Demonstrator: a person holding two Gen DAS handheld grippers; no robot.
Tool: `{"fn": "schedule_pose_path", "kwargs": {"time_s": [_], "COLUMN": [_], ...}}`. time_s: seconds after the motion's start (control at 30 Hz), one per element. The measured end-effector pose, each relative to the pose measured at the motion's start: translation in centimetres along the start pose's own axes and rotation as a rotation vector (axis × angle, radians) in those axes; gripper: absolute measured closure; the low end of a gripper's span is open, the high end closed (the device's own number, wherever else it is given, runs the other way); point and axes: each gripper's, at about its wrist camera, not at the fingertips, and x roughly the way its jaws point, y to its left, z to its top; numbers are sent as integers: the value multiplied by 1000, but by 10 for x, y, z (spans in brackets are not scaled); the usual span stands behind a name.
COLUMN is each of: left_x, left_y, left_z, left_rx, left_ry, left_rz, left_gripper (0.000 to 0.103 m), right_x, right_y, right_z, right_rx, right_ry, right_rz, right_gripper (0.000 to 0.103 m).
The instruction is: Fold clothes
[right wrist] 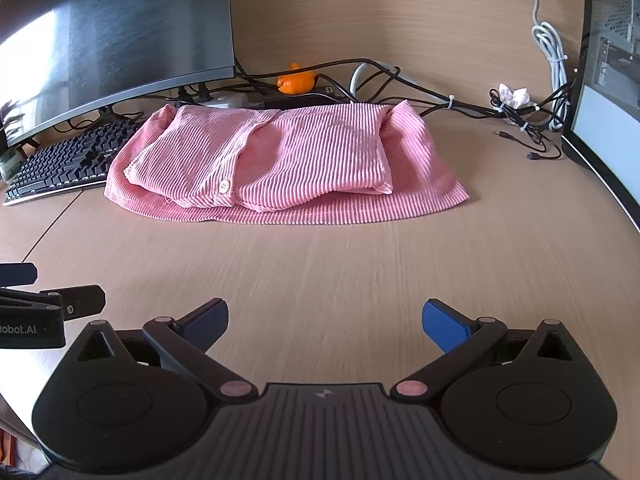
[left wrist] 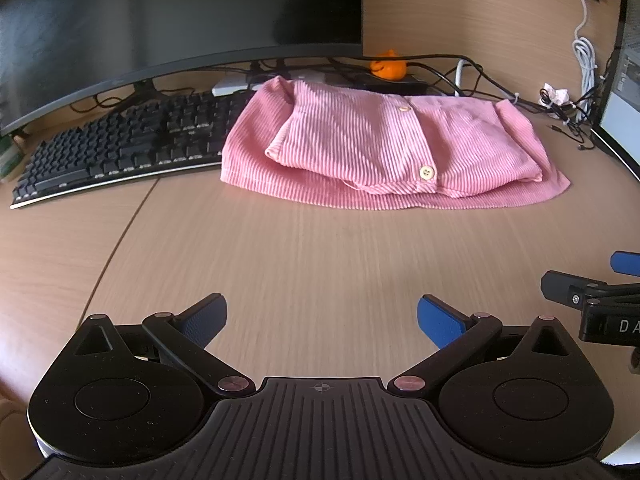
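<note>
A pink ribbed garment with cream buttons (left wrist: 384, 148) (right wrist: 280, 164) lies folded into a compact stack on the wooden desk (left wrist: 304, 256) (right wrist: 320, 256), its left edge resting against the keyboard. My left gripper (left wrist: 322, 322) hovers open over bare desk well in front of the garment, nothing between its blue pads. My right gripper (right wrist: 325, 324) is likewise open and empty, at a similar distance from the cloth. Each gripper shows at the edge of the other's view: the right gripper (left wrist: 600, 292) and the left gripper (right wrist: 36, 300).
A black keyboard (left wrist: 120, 148) (right wrist: 68, 160) and a curved monitor (left wrist: 172, 20) (right wrist: 112, 36) stand at the back left. Cables (right wrist: 516, 112), an orange object (left wrist: 387, 67) (right wrist: 295, 80) and a second screen (right wrist: 608, 120) line the back and right side.
</note>
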Motion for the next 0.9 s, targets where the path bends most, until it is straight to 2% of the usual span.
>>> {"fn": "schedule_pose_path", "kwargs": {"time_s": [0.1, 0.6, 0.77, 0.9], "left_x": [-3, 3, 11, 22], "left_y": [-12, -3, -1, 0], "left_z": [-1, 1, 8, 27], "left_rx": [-16, -21, -3, 10], "left_ry": [-3, 1, 19, 30], "left_rz": [19, 15, 9, 7], "left_gripper": [0, 0, 0, 0], "right_x": [0, 2, 3, 9], "right_y": [1, 1, -1, 3], "right_z": [0, 2, 11, 33], "right_rx": [2, -2, -73, -198], "right_ry": [0, 1, 1, 5], "right_rz": [-3, -22, -28, -19], "right_gripper": [0, 0, 0, 0]}}
